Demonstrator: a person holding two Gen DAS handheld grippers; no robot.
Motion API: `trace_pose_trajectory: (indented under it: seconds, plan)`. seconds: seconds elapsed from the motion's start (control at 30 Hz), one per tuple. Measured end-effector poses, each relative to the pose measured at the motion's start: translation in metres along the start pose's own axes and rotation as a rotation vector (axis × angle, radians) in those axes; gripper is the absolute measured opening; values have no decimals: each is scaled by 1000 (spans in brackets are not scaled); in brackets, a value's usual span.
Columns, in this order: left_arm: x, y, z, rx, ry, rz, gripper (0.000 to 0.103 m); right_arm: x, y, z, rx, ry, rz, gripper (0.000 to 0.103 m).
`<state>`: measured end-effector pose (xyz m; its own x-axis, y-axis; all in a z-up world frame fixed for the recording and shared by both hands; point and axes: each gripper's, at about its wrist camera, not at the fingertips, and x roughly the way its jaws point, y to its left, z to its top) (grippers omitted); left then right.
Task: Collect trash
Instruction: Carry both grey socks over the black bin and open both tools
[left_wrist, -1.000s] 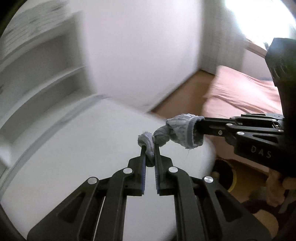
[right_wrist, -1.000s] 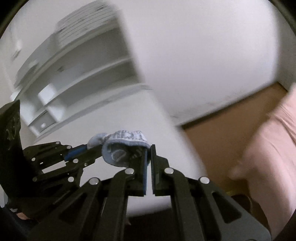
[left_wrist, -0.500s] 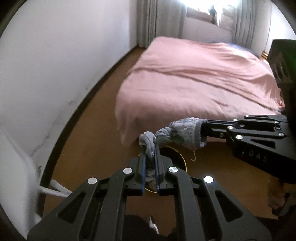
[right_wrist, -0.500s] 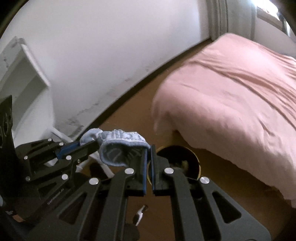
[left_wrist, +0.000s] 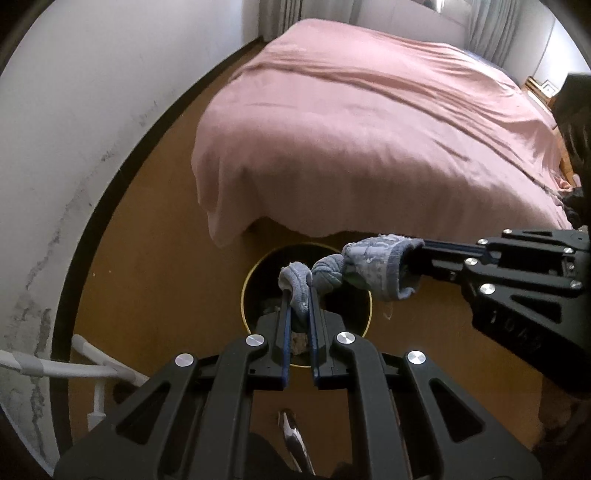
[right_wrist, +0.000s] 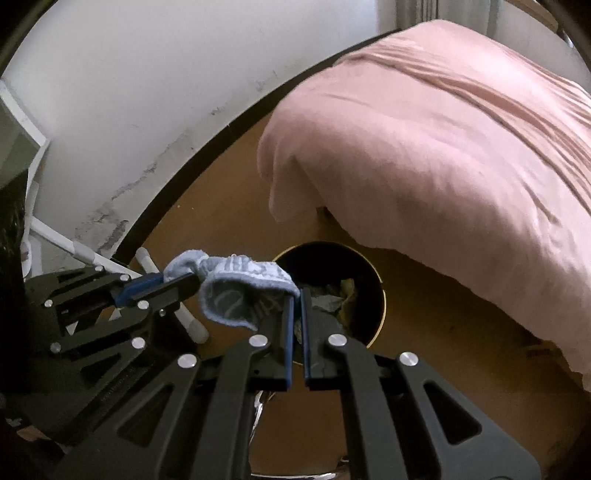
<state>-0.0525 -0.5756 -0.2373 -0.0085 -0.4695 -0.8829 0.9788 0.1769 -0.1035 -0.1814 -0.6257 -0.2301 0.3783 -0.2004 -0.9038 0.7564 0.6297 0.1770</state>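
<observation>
A small grey-blue sock (left_wrist: 369, 269) (right_wrist: 236, 291) hangs stretched between both grippers above the floor. My left gripper (left_wrist: 298, 295) is shut on its toe end. My right gripper (right_wrist: 295, 295) is shut on the cuff edge, and in the left wrist view it reaches in from the right (left_wrist: 424, 254). Directly below stands a round dark bin (left_wrist: 258, 273) (right_wrist: 373, 273) with a yellow rim, next to the bed's foot. Crumpled trash (right_wrist: 332, 295) lies inside it.
A bed with a pink cover (left_wrist: 369, 129) (right_wrist: 443, 147) fills the upper right. A white wall with a dark skirting (left_wrist: 55, 147) runs along the left. White tube legs (left_wrist: 74, 369) (right_wrist: 166, 295) stand at the lower left. Brown floor (left_wrist: 147, 258) surrounds the bin.
Both grippers swung from the white table and shelves toward the bed and sank, still holding the sock. The bin has grown larger and now sits under the sock.
</observation>
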Motion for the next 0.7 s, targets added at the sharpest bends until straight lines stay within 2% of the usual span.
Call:
trace_pose_trajectory:
  seconds: [0.27,0.7]
  plan:
    - [25,-6,-1,4,35,-31,7,19,-13,2,38,27,-17,5]
    - [37,-3,4,0,31,-64,9,27,-27,7,85,38,5,5]
